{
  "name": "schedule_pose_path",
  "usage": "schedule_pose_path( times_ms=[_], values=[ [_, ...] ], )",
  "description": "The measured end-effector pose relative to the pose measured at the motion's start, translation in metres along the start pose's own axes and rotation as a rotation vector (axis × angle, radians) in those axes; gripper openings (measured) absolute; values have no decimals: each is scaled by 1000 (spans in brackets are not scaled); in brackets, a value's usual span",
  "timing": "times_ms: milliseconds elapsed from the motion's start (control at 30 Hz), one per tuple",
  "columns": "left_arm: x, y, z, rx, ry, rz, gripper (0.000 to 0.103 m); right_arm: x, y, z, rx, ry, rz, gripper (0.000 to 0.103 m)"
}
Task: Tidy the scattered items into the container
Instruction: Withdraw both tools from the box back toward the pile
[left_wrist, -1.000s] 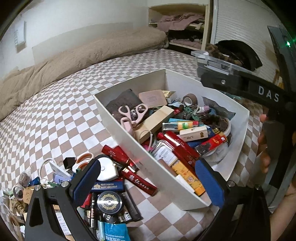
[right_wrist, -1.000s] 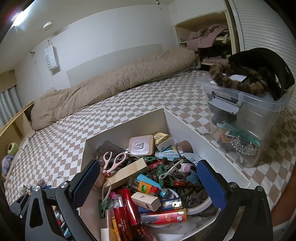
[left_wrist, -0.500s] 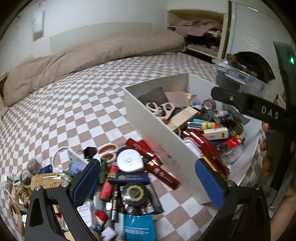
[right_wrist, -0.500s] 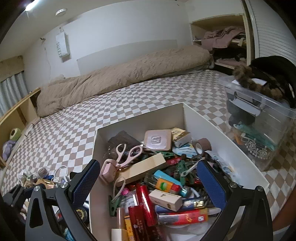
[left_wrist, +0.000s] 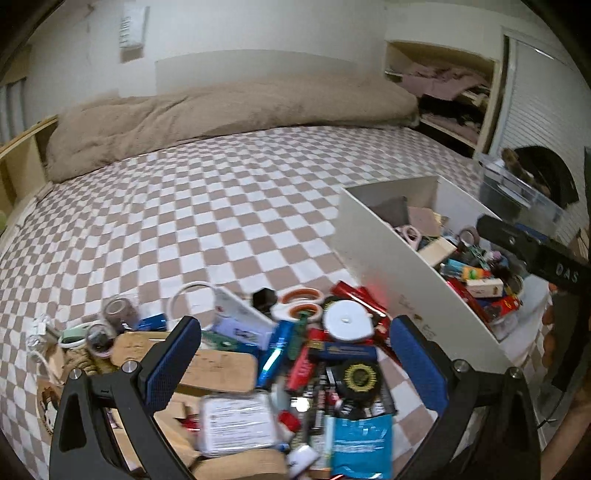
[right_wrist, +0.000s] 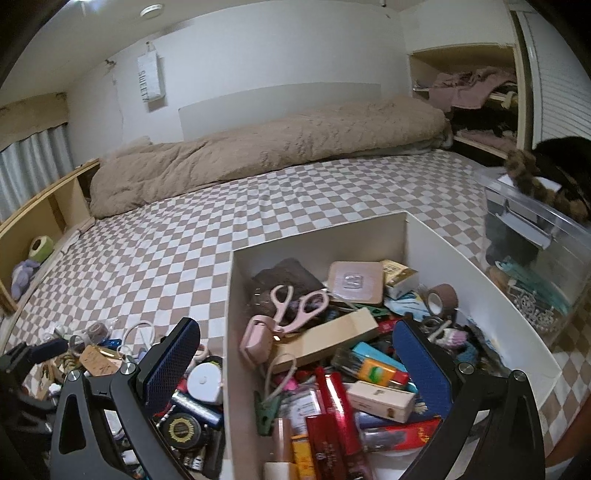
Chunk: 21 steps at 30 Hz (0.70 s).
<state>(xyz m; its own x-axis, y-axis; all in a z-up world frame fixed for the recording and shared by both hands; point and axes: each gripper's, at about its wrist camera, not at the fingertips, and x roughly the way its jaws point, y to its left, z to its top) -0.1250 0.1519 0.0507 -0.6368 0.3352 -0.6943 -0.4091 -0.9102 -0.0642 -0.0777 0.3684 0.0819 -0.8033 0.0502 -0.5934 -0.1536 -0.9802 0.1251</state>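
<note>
1. The left gripper (left_wrist: 295, 362) hangs tilted down over a pile of scattered items (left_wrist: 295, 354) on the checked bed (left_wrist: 184, 221), its jaws wide apart with nothing between them.
2. Below it lie a white round case (left_wrist: 347, 320), a black round tin (left_wrist: 360, 376), a blue packet (left_wrist: 360, 443) and a wooden board (left_wrist: 218, 369), heaped and touching.
3. The right gripper (right_wrist: 295, 362) is held over the near left corner of the white box (right_wrist: 317, 236); its jaws are wide apart and empty, one finger outside the box wall, the other over the contents.
4. The box sits just right of the pile, already crowded: pink scissors (right_wrist: 299, 306), a brown tape roll (right_wrist: 441, 299), red tubes (right_wrist: 332, 406).
5. A clear bin (right_wrist: 535, 251) stands beside the box on the far right.
</note>
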Motion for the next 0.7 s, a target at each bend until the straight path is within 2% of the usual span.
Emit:
schedule_pose_path(
  times_ms=[333, 433, 700],
  values=[
    [-12, 50, -8, -57, -24, 52, 103, 5, 48, -4, -91, -4, 36, 103],
    [-21, 65, -12, -74, -44, 69, 103, 6, 63, -6, -111, 2, 71, 103],
    [-39, 100, -18, -127, -87, 106, 103, 8, 92, -13, -155, -12, 99, 103]
  ],
)
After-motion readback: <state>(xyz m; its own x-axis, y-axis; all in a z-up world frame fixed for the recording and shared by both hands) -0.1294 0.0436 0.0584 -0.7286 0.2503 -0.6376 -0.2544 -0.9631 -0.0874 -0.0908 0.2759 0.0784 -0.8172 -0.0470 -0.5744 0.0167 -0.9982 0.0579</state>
